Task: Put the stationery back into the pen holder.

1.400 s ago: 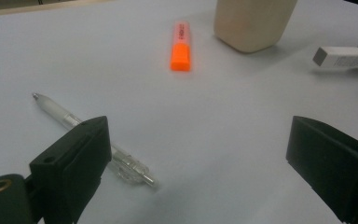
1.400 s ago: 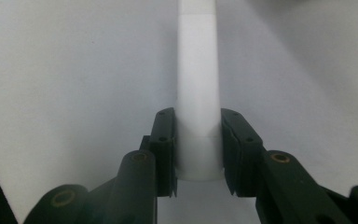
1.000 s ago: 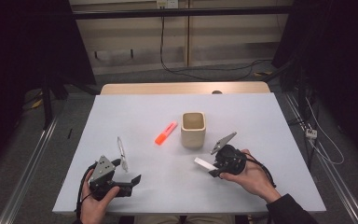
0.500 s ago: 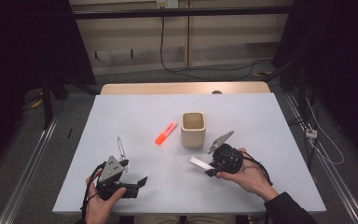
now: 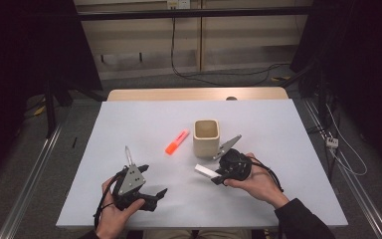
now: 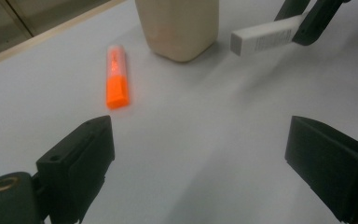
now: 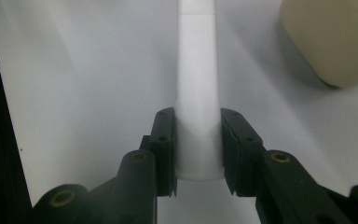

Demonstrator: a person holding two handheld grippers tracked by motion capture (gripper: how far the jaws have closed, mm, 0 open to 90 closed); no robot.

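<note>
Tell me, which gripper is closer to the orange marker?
The left. The left gripper sits below the orange marker, jaws open and facing it. The right gripper is off to the marker's right near the beige cup, holding a white bar.

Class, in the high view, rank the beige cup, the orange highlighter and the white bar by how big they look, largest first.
1. beige cup, clearly largest.
2 and 3. orange highlighter and white bar held by the right gripper look alike; the jaws hide part of the bar, so no ranking.

high view overhead facing forward, both close gripper views share cup point(image 6: 179, 25)
</note>
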